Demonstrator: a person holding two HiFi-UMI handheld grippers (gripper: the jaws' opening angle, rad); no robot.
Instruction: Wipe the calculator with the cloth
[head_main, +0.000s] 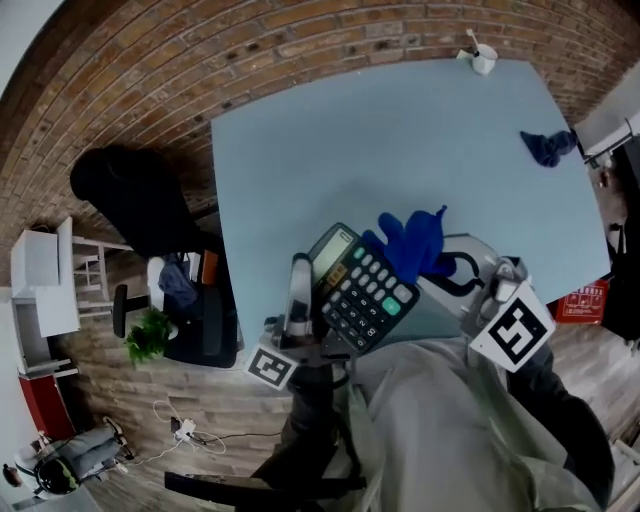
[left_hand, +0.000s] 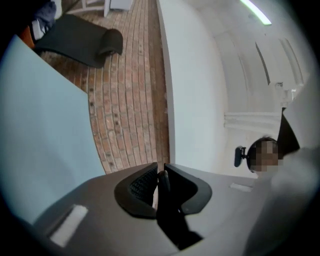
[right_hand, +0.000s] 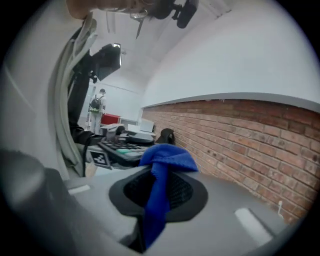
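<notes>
A dark calculator (head_main: 358, 290) with a green key is held tilted above the near edge of the light blue table (head_main: 400, 130). My left gripper (head_main: 312, 302) is shut on its left edge; in the left gripper view the calculator (left_hand: 163, 186) shows edge-on as a thin dark strip between the closed jaws of the left gripper (left_hand: 159, 175). My right gripper (head_main: 442, 264) is shut on a blue cloth (head_main: 410, 240), which lies against the calculator's upper right corner. In the right gripper view the cloth (right_hand: 162, 165) hangs out of the right gripper (right_hand: 157, 189), with the calculator (right_hand: 122, 146) just beyond.
A second blue cloth (head_main: 547, 147) lies at the table's far right and a white cup (head_main: 483, 58) stands at its far edge. A brick wall (right_hand: 250, 135) runs behind. A black chair (head_main: 130, 195) and a plant (head_main: 150, 335) are left of the table.
</notes>
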